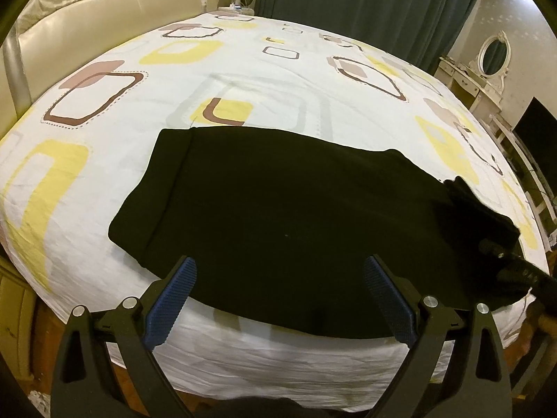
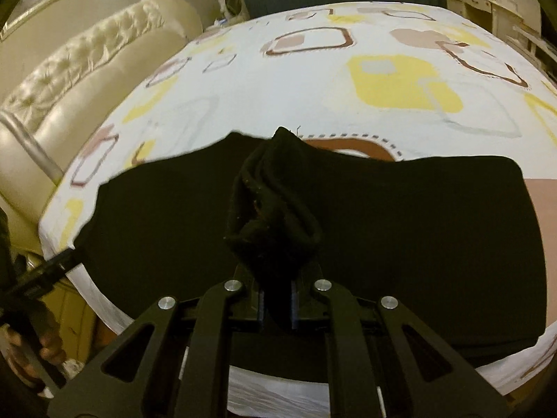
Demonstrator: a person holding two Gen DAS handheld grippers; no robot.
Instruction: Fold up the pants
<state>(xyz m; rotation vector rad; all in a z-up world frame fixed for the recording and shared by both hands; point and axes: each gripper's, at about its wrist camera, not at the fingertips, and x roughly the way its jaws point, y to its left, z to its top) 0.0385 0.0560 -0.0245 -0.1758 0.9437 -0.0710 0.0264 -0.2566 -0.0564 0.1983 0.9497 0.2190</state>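
Note:
Black pants point(image 1: 278, 216) lie flat across the near part of the bed, folded lengthwise. My left gripper point(image 1: 280, 275) is open, its blue pads point(image 1: 174, 299) wide apart just above the pants' near edge, holding nothing. My right gripper point(image 2: 277, 299) is shut on a bunched-up end of the pants point(image 2: 275, 202), which rises in thick folds between the fingers. In the left wrist view the right gripper point(image 1: 494, 240) shows at the far right with that bunch of cloth. The rest of the pants point(image 2: 417, 237) spread flat to both sides.
The bed sheet point(image 1: 264, 69) is white with yellow and brown squares. A cream tufted headboard point(image 1: 87, 10) is at the left. Dark curtains point(image 1: 365, 3) hang behind. A white dresser with an oval mirror point(image 1: 492, 55) stands at the right. The bed's near edge point(image 1: 278, 358) drops below my left gripper.

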